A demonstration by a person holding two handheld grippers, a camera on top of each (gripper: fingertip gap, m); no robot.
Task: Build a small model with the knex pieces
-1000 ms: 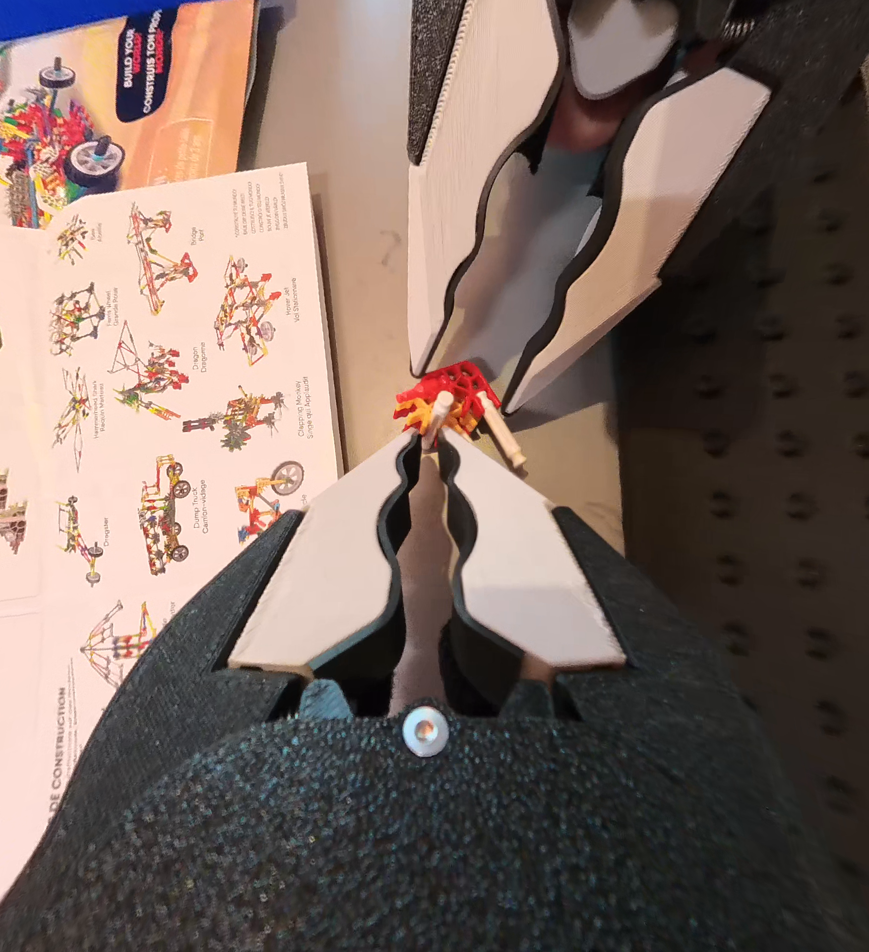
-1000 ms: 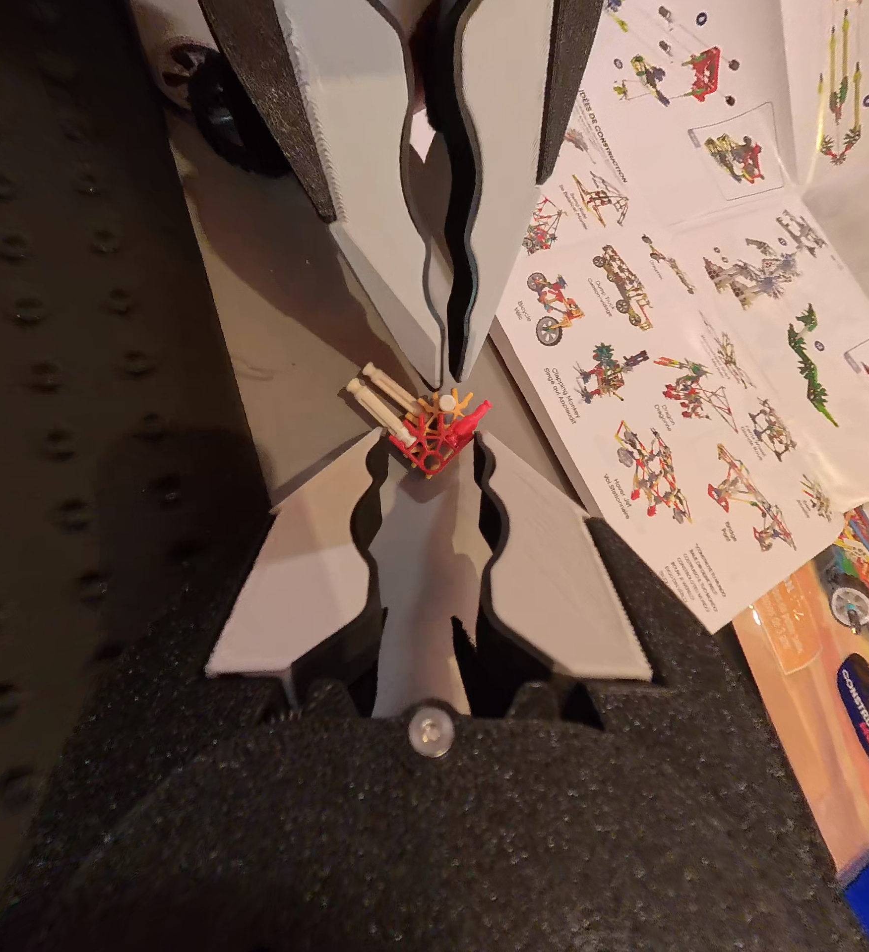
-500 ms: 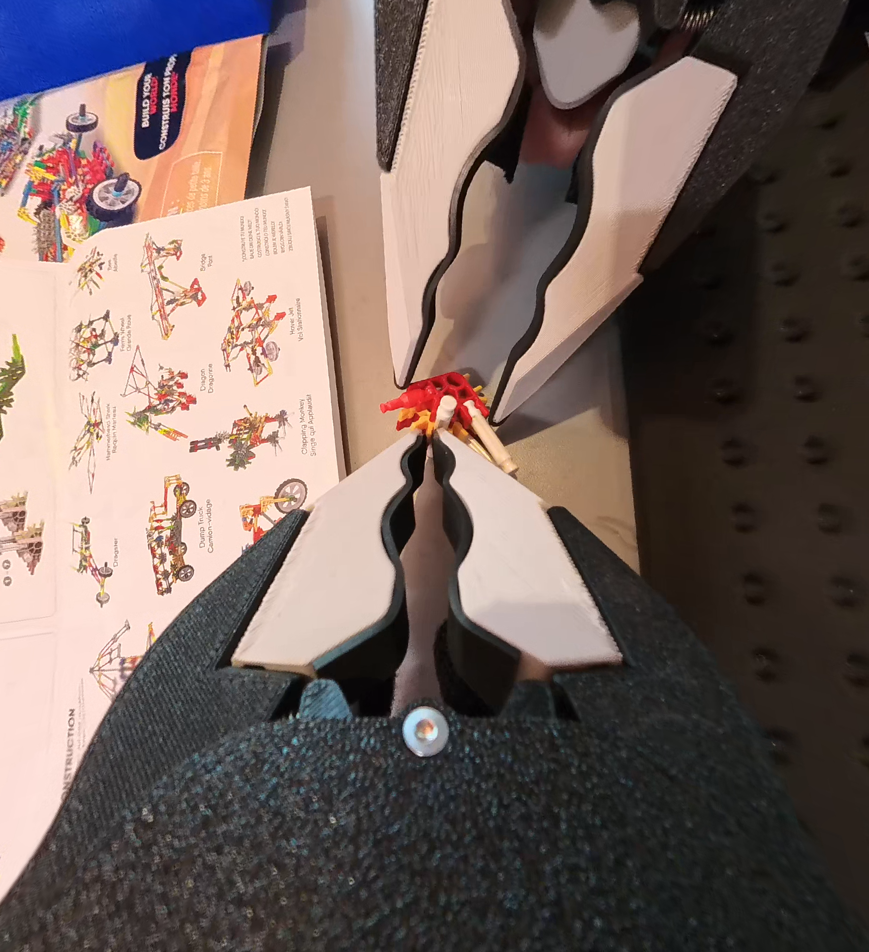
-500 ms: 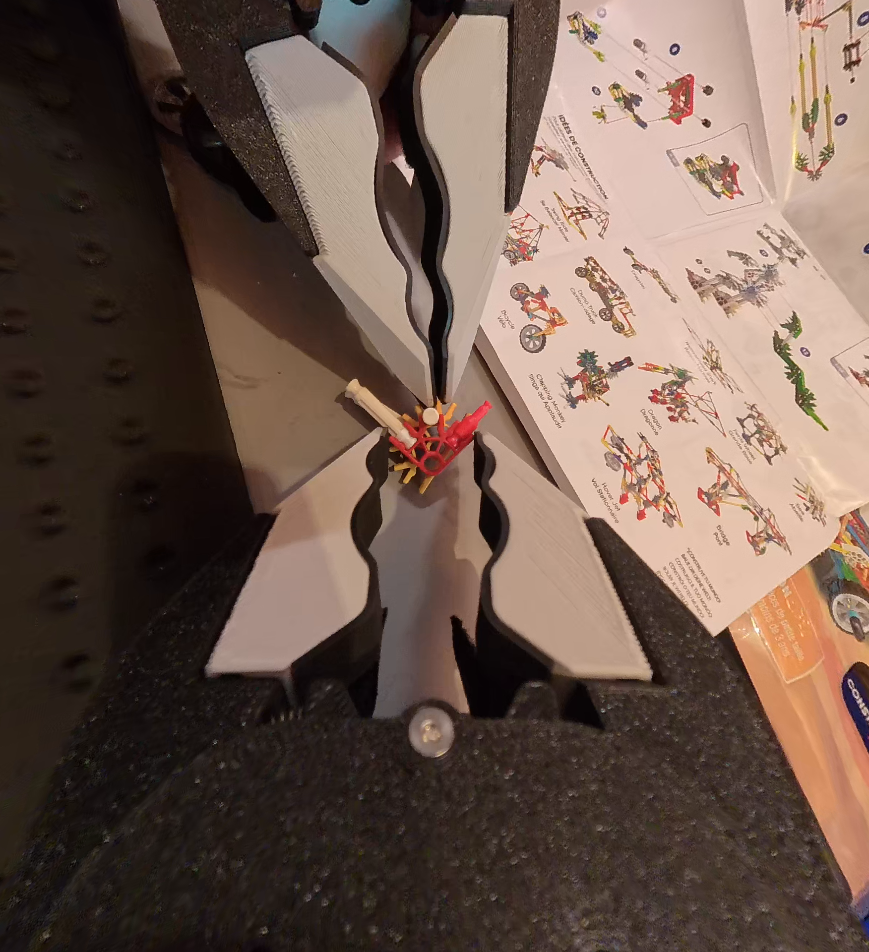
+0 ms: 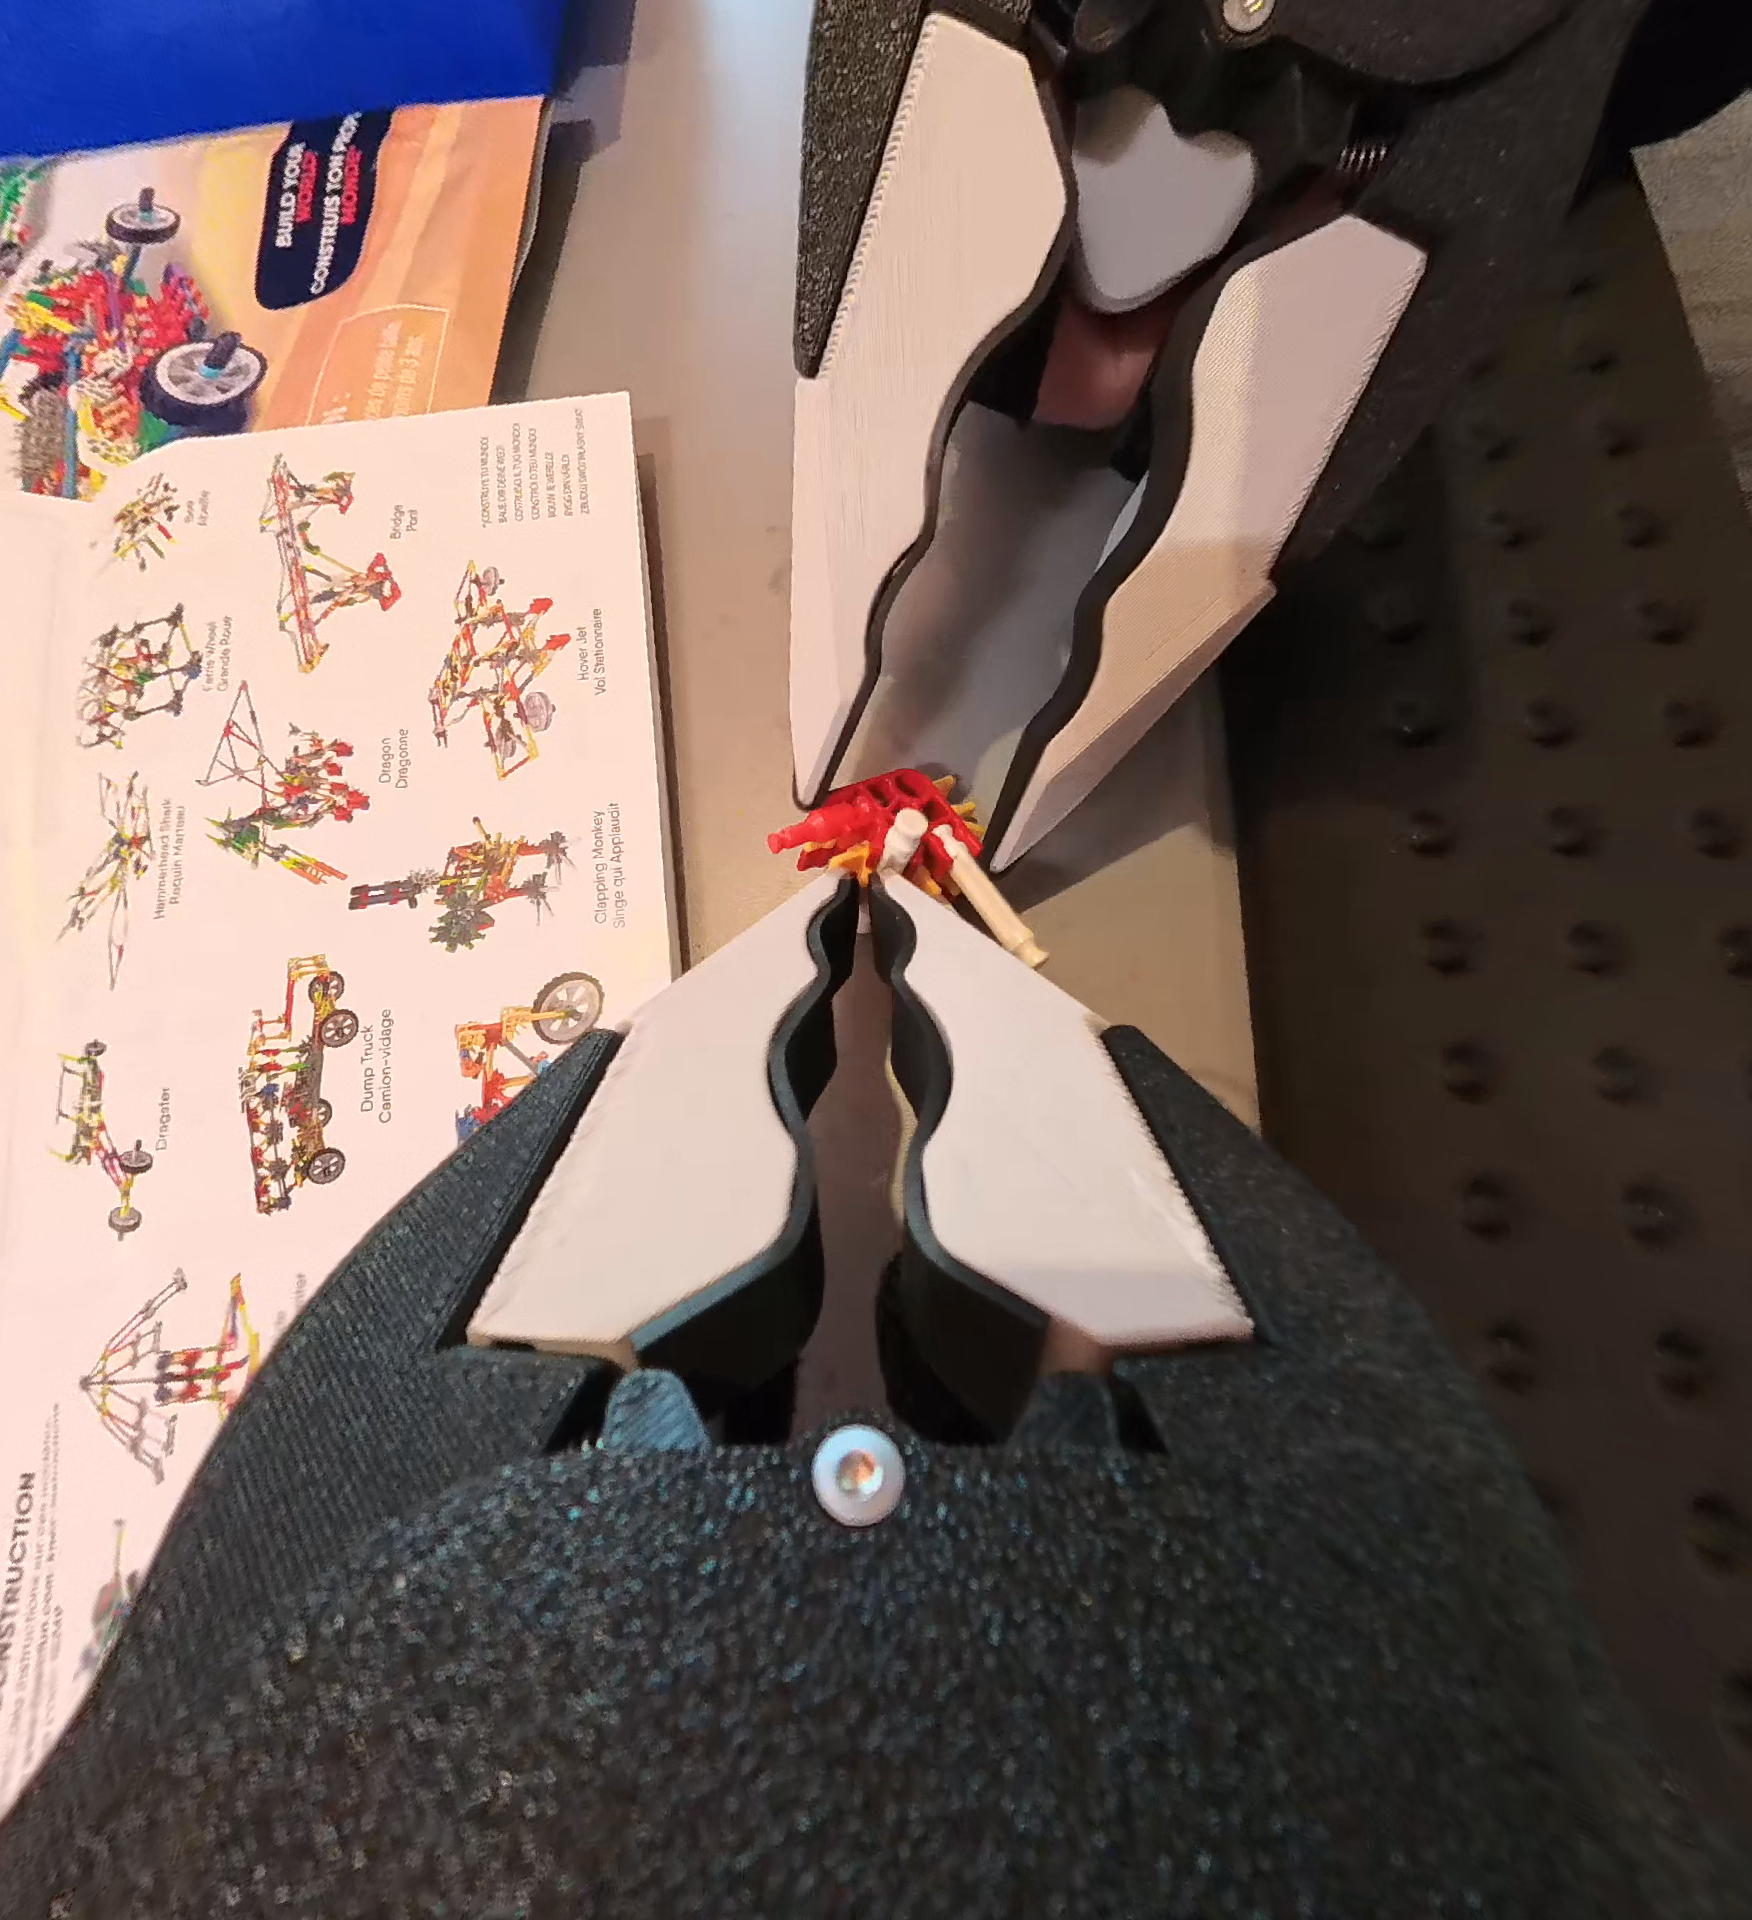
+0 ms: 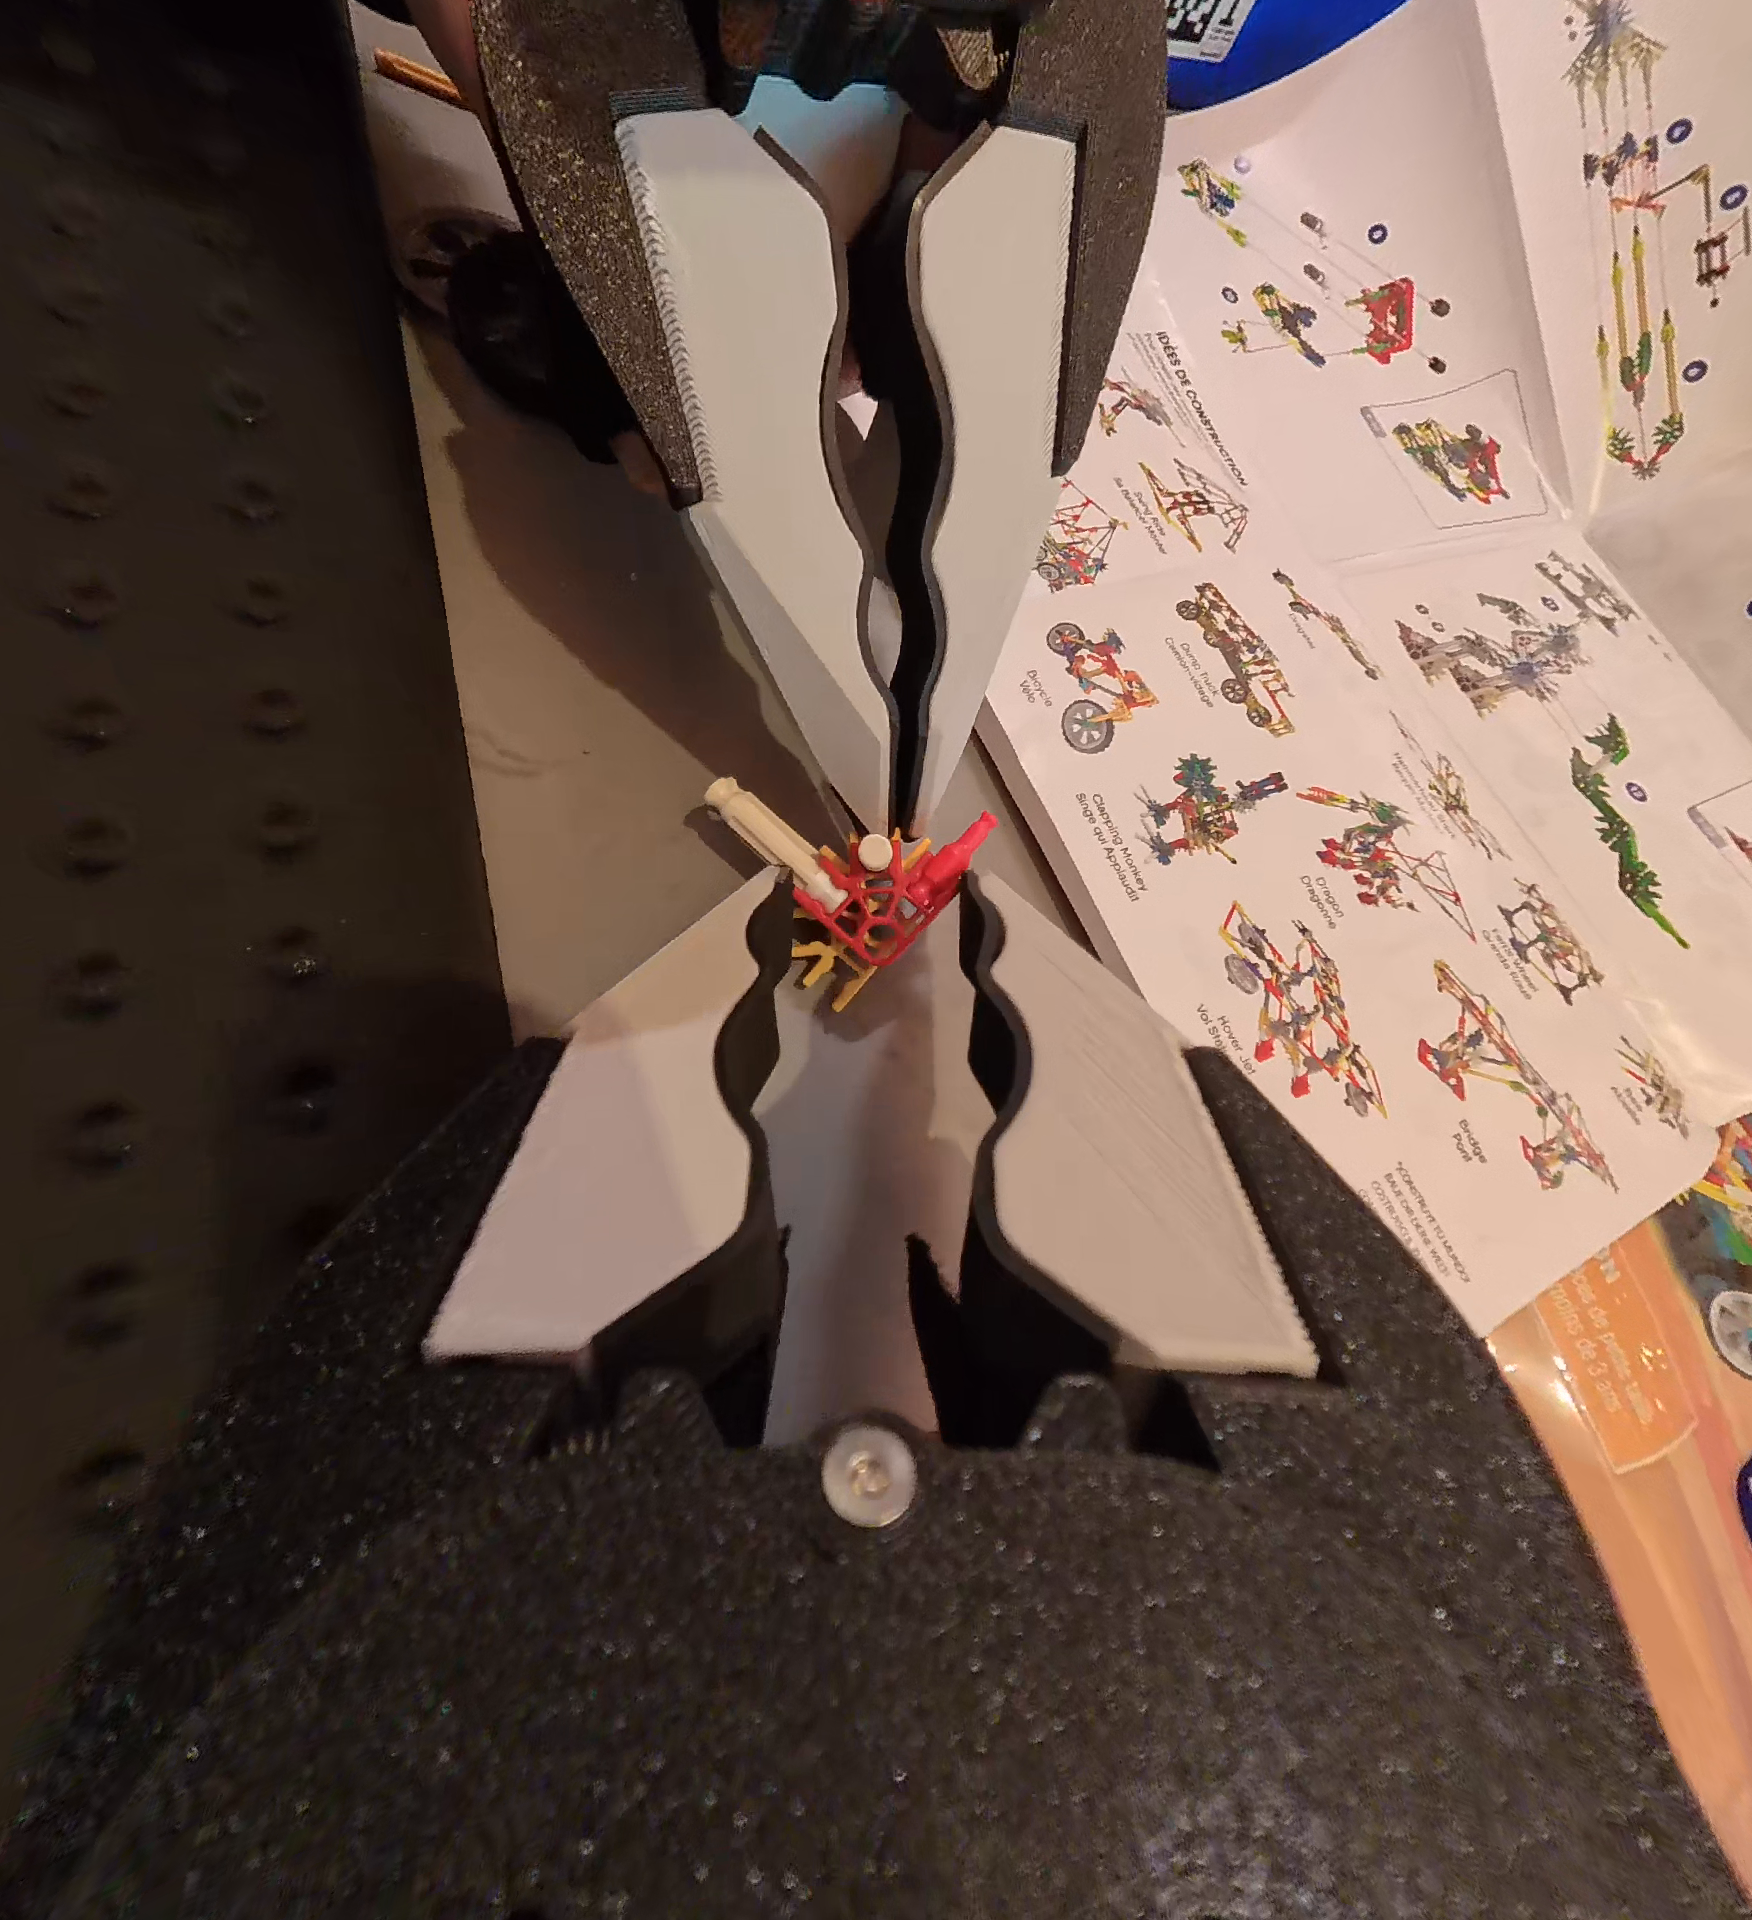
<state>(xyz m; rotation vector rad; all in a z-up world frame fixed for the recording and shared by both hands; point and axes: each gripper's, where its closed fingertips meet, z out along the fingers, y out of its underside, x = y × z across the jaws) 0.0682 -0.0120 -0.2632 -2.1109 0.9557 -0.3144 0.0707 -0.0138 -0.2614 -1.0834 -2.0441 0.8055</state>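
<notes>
A small toy assembly (image 5: 893, 831) of a red connector, a yellow connector and white rods hangs between both grippers. My left gripper (image 5: 856, 909) is shut on its near edge. One white rod (image 5: 997, 904) sticks out to the right. My right gripper (image 6: 872, 883) grips the red connector (image 6: 872, 914) from both sides, jaws partly apart. In the right wrist view the left gripper (image 6: 903, 826) comes down from above, tips pinched on the assembly, and the white rod (image 6: 758, 821) points up-left. In the left wrist view the right gripper (image 5: 903, 826) reaches in from the top.
A white instruction booklet (image 5: 332, 779) with pictures of models lies open beside the grippers; it also shows in the right wrist view (image 6: 1371, 779). An orange and blue toy box (image 5: 332, 260) lies past it. A dark dimpled mat (image 5: 1526, 935) borders the beige table strip (image 5: 726, 312). The grippers are tip to tip, or close to it.
Both grippers have shifted together with the assembly between them. The assembly has turned: two white rods lay side by side, now one sticks out sideways and one shows end-on.
</notes>
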